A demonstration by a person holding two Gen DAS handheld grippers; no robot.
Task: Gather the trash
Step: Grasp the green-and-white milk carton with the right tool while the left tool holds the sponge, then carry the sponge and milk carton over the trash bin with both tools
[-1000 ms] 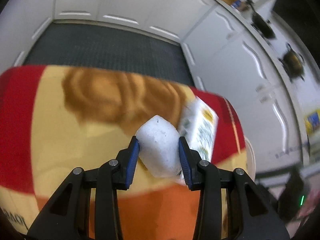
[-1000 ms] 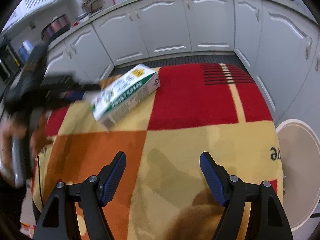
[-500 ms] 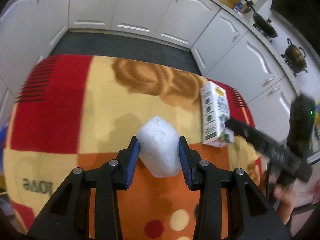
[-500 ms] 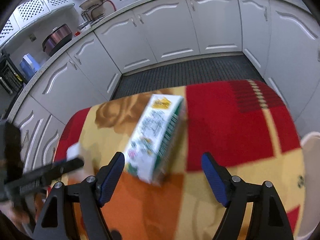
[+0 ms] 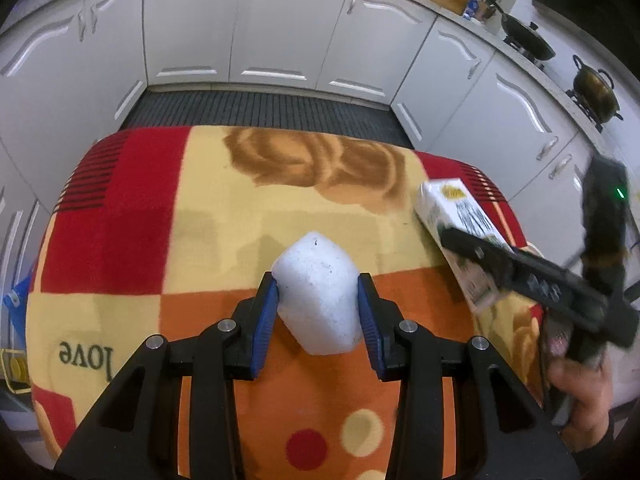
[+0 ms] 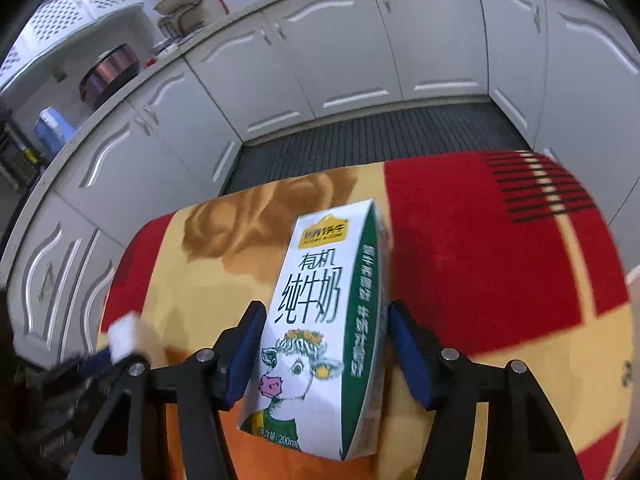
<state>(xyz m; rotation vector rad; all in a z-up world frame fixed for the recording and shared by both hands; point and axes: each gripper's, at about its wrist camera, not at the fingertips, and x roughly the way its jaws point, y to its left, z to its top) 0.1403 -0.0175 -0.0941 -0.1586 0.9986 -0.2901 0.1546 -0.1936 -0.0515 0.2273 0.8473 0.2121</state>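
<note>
My left gripper (image 5: 318,304) is shut on a white foam block (image 5: 318,294) and holds it above the patterned blanket (image 5: 200,220); block and gripper also show blurred in the right wrist view (image 6: 124,336). A white and green milk carton (image 6: 324,320) lies on the blanket between the blue pads of my right gripper (image 6: 324,354). The pads stand at its two sides; the left one looks to touch it, the right one shows a small gap. In the left wrist view the carton (image 5: 456,220) lies at the right, with the right gripper (image 5: 520,276) over it.
White kitchen cabinets (image 5: 280,32) curve around the table, with a dark ribbed floor mat (image 5: 264,110) in front of them. Pots (image 5: 592,88) stand on the counter at the right. A round white bin rim (image 6: 634,276) shows at the right edge.
My right gripper has come down over the milk carton, which now sits between its pads, and the pads have narrowed. My left gripper keeps the foam block and has drawn back a little.
</note>
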